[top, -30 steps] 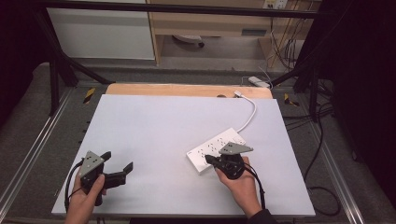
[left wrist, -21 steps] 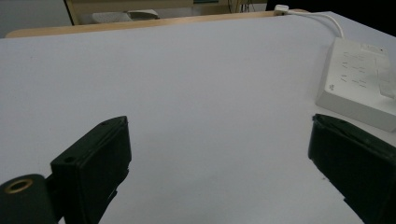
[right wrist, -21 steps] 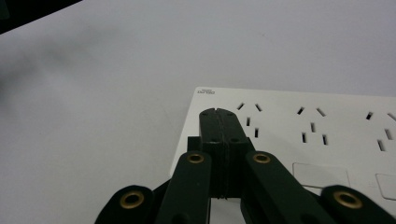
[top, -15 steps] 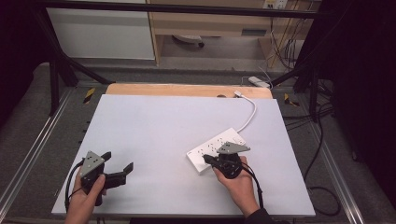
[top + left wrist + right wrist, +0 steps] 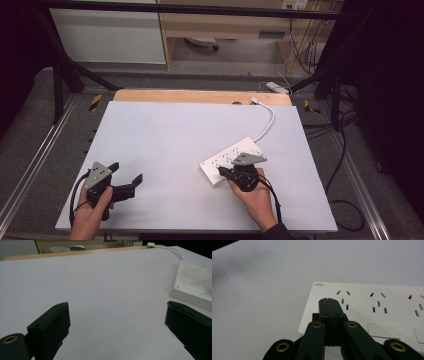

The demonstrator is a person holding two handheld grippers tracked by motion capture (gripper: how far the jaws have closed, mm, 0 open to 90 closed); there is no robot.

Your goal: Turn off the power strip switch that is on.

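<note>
Two claws unmoved: right claw (image 5: 329, 300) pressed closed, empty, over the strip (image 5: 372, 307); left claw (image 5: 117, 327) wide open, empty.

A white-topped table (image 5: 165, 135) with a bare wooden strip (image 5: 200, 96) along its far edge carries a white power strip (image 5: 227, 159) lying flat at about four o'clock from the centre, its white cable (image 5: 267, 121) curving away toward one o'clock.

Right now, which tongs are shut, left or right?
The right tongs: their jaws are pressed together with nothing between them, tips over the white power strip. The left tongs stand wide open above the bare table.
</note>
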